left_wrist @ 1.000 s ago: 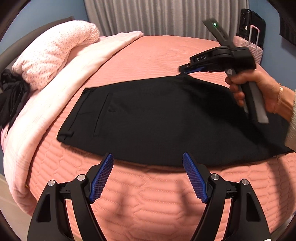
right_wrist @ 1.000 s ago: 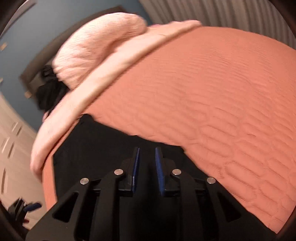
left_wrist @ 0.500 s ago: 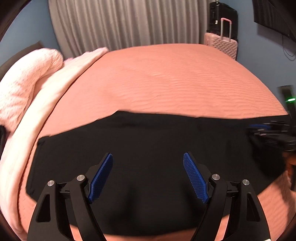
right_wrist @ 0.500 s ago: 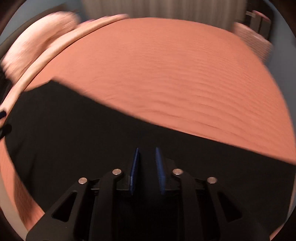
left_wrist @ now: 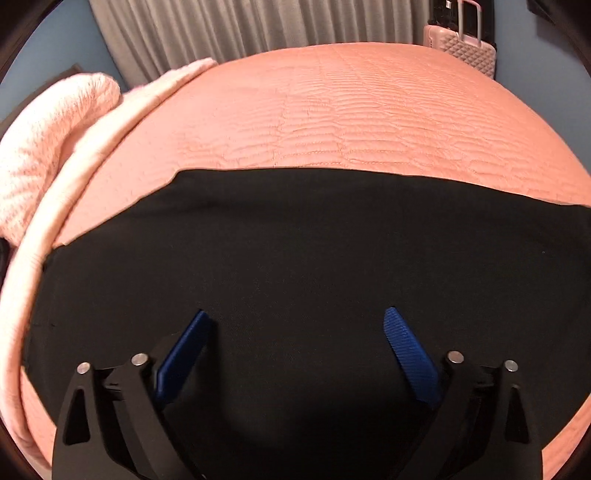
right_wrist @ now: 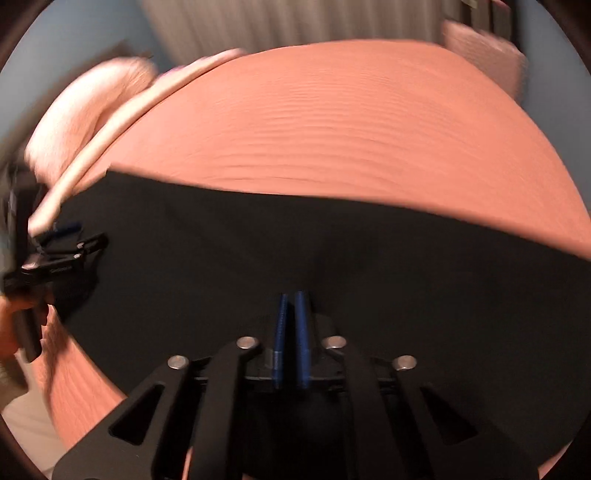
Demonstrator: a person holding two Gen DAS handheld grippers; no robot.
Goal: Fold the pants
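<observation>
Warm, dim indoor light; the left view is fairly sharp, the right view motion-blurred, worst from 9 to 12 o'clock. Fisheye bending and dark vignetting ring both.

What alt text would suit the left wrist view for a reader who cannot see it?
The open left claw, blue-padded, hovers over flat black fabric pants spread across a salmon quilted bedspread. A pale pink blanket lies bunched at left; grey curtains and a pink hard-shell suitcase stand behind.

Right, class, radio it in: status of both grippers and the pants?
Left gripper open, low over the pants. Right gripper shut; grip on cloth unclear. Pants spread flat on the bed. Nothing in the way.
</observation>
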